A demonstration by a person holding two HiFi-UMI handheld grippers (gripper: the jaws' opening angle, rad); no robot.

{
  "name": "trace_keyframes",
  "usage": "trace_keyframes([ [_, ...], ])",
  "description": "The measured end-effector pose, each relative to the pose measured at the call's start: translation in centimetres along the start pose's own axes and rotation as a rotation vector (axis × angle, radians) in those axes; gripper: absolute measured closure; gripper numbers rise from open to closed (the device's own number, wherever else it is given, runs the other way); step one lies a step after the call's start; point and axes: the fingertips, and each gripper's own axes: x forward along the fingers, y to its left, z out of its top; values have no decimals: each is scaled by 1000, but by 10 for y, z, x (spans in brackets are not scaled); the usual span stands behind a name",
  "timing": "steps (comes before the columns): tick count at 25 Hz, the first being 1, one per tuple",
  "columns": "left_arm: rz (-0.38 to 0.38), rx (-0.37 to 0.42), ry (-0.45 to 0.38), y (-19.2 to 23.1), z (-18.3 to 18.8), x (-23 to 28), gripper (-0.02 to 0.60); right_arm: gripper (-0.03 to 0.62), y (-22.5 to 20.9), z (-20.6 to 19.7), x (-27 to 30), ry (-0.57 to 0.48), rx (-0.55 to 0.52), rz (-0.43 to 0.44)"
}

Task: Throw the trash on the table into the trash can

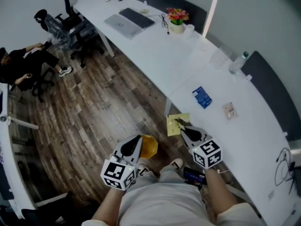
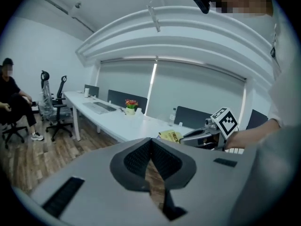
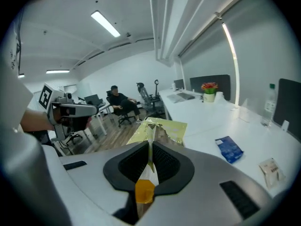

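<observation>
Between the jaws of the right hand-held gripper, a flat, crinkly yellow wrapper is clamped; the left hand-held gripper is seen closed, empty.

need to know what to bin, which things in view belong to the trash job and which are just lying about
Job in hand:
- yellow wrapper, clamped in the jaws of the right gripper
- blue packet and pale small packet on the table, likely trash

Just lying about:
- laptop, keyboard
- flower pot
- water bottle
- office chairs
</observation>
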Motion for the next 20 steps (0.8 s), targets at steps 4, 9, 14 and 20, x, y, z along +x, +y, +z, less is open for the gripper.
trace_keyframes([
  [4, 95, -56, -33, 38, -12, -52, 578, 543, 58, 18, 36, 22, -76, 109],
  [9, 178, -87, -70, 74, -20, -106, 578, 543, 112, 32, 68, 38, -145, 186],
  [14, 229, -119, -85, 95, -30, -138, 578, 543, 143, 33, 89, 65, -188, 235],
  [20, 259, -155, -74, 103, -41, -144, 578, 543, 153, 28, 103, 107, -244, 284],
])
